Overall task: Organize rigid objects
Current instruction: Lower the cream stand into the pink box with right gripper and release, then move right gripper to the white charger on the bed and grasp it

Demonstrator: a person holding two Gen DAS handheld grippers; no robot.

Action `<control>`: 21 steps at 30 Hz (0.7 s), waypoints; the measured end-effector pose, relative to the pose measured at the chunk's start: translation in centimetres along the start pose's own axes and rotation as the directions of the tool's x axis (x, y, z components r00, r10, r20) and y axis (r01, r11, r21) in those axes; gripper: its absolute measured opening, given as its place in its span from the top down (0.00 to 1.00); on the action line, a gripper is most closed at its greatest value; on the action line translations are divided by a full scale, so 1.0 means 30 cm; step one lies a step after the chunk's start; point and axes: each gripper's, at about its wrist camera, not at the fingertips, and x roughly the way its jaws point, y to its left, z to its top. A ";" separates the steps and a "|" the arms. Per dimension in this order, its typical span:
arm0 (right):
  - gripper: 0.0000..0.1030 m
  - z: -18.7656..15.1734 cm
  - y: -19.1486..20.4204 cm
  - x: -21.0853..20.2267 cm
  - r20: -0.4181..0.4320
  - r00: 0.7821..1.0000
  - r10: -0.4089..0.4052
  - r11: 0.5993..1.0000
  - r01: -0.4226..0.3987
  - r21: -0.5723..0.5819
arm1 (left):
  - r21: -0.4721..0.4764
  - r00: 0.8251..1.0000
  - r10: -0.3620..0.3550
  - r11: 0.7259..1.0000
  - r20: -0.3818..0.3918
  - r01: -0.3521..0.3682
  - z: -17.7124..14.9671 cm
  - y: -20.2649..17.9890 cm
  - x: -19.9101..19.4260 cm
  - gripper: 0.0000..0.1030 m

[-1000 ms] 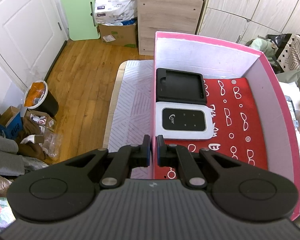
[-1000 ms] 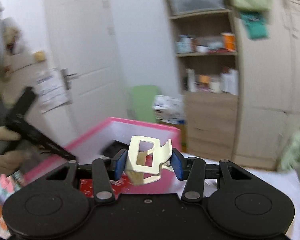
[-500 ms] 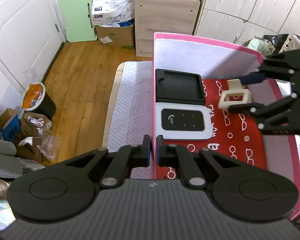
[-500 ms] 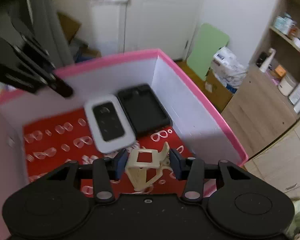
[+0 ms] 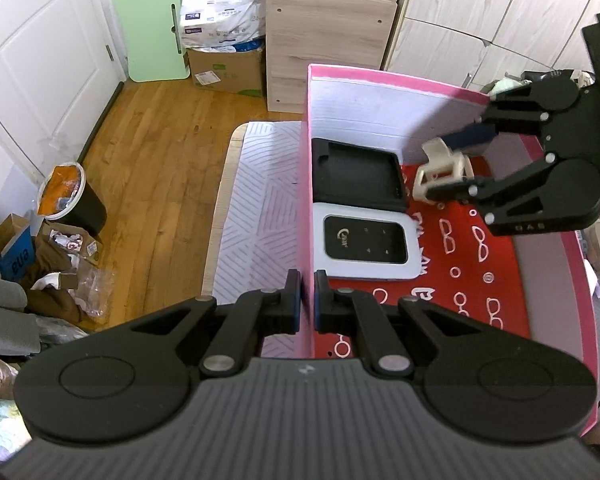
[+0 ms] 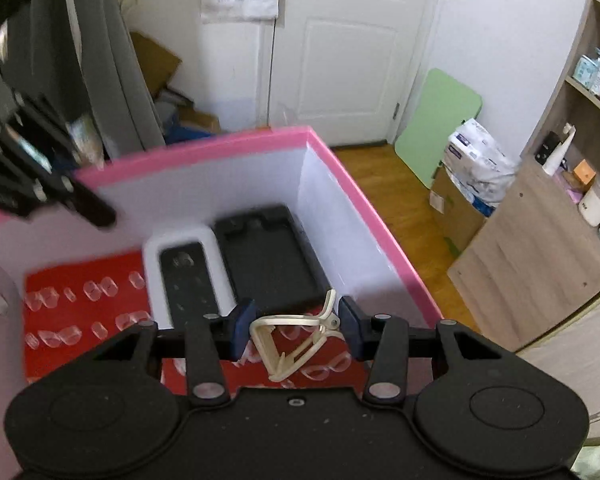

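While our left gripper (image 5: 307, 300) hangs low at the near wall of the pink box (image 5: 384, 74), its fingers (image 5: 293, 296) are clenched on that thin wall, one pad outside and one inside. Just beyond these fingers, on the box's red floor with its white spectacle print, lies a white device with a black screen (image 5: 366, 246), flat against the same wall. Beyond that, touching it, lies a black case (image 5: 356, 174), filling the far corner of the box. Outside the box, left of the fingers, we see a pale striped mat (image 5: 256, 208) and then the wooden floor (image 5: 152, 148).

Our right gripper (image 6: 296, 326) points down into the box from the other side. Its fingers (image 6: 240, 330) are grasping a cream plastic clip (image 6: 296, 340), one blue pad pressed on each side of it. We see the clip held above the red floor, just short of the black case, which lies directly ahead of these fingers, with the white device to its left. In the left wrist view the clip (image 5: 440, 168) hangs just beside the case's right edge, near the far white wall; whether it touches the floor we cannot tell.

Farther off stand a white door (image 6: 340, 48), a green board (image 6: 440, 124) leaning on the wall and a wooden cabinet (image 5: 324, 36).
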 end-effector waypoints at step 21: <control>0.50 0.031 0.024 0.066 -0.112 0.993 -0.035 0.993 0.022 -0.115 | 0.004 1.000 0.012 1.000 -0.013 -0.012 0.008 -0.012 -0.002 0.95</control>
